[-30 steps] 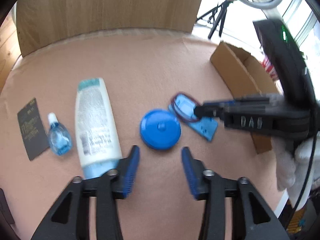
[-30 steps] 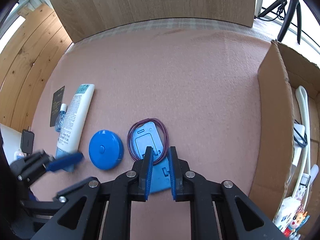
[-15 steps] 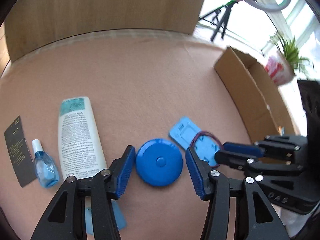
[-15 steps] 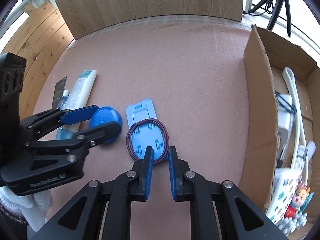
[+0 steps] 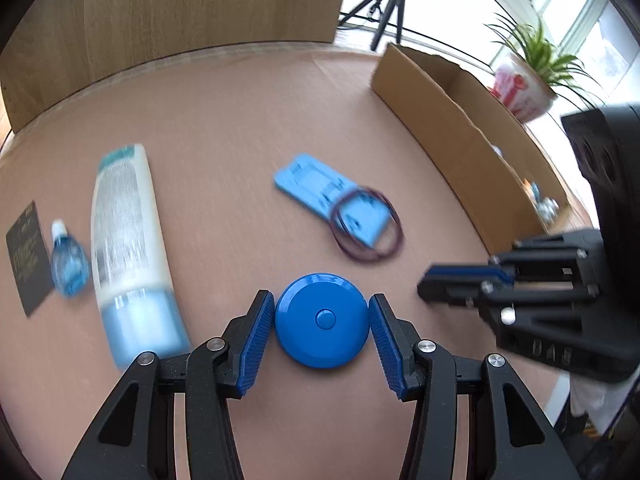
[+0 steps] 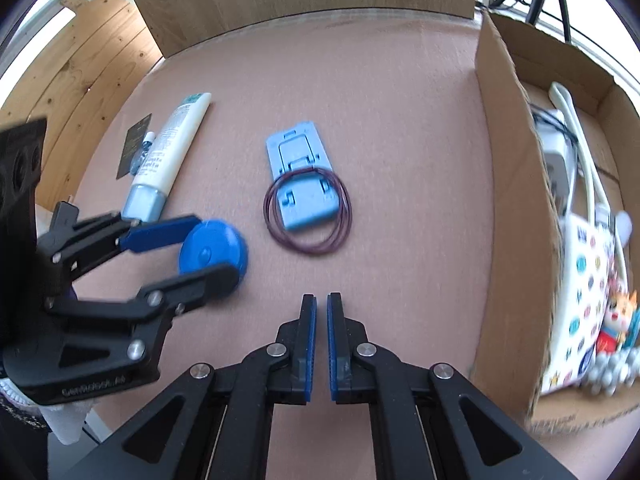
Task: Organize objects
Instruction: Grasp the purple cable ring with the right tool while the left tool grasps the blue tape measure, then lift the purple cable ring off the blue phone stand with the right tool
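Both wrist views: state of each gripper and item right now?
Left gripper: open, fingers either side of the round blue disc case, which lies flat.
Right gripper: nearly shut, holding nothing.
White squeeze tube with blue cap: lying down, cap on.
Small blue dropper bottle: lying down, capped.
Light blue folding stand: folded flat, dark red cord loop lying over it.
Cardboard box: open, partly filled.

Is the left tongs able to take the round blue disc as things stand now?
Probably yes. The left tongs stand open with the round blue disc between their pads, nothing lies between, and the right tongs are off to the side.
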Tool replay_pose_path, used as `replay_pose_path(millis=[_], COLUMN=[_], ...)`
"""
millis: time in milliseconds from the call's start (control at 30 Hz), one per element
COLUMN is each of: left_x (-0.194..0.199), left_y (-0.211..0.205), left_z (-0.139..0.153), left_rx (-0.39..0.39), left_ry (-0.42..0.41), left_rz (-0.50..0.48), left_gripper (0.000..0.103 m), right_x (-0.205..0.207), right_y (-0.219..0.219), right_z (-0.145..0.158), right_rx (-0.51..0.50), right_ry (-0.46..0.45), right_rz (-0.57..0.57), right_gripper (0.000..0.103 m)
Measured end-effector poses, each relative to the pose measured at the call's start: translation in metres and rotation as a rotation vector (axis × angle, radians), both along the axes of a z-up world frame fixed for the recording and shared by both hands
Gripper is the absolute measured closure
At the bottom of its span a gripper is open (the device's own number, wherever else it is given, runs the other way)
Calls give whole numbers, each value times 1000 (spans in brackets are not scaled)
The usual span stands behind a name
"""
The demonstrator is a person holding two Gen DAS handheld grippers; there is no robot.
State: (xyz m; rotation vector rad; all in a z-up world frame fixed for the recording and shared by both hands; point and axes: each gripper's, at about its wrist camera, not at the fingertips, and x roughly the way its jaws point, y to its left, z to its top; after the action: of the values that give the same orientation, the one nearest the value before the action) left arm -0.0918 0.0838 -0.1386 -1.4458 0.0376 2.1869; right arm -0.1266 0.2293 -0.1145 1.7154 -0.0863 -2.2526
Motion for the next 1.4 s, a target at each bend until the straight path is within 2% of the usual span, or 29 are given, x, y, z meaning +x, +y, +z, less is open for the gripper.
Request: replay_pose_path(millis=[100, 167, 267, 467, 633, 733, 833, 1100, 1167, 1300, 1400], left_x=[14, 18, 24, 29, 33, 32, 32, 30, 31, 34, 38], left_y=[-6, -8, -11, -18, -21, -22, -22, -23, -24, -28, -32], left_z=[0, 0, -2, -2, -4, -5, -5, -7, -5, 0, 3], left_rx=[-1, 0, 17, 37, 50, 59, 64, 71, 61, 41, 19], left_ry=[-9, -11, -17, -20, -12, -12, -15, -26, -25, -24, -14], left_rz=[10, 21, 37, 73, 89, 95, 102, 104, 100, 96, 108], left_gripper=[50, 50, 50, 50, 50, 50, 50, 47, 43, 42, 42], right_x=[2, -7, -25, -68, -91, -97, -95, -62, -56, -35, -21], right_y=[7, 15, 23, 2, -3, -9, -11, 1, 5, 13, 23], right_z=[7, 12, 14, 14, 5, -1, 0, -1, -2, -1, 0], right_rx=[-24, -53, -151, -53, -36, 23, 47, 16, 11, 12, -27], right_ry=[42, 56, 33, 39, -17, -29, -34, -85, -96, -92, -97], right_rz=[-38, -101, -153, -136, -143, -132, -113, -77, -75, -46, -53], right_gripper=[97, 80, 77, 74, 74, 74, 74, 74, 74, 74, 74])
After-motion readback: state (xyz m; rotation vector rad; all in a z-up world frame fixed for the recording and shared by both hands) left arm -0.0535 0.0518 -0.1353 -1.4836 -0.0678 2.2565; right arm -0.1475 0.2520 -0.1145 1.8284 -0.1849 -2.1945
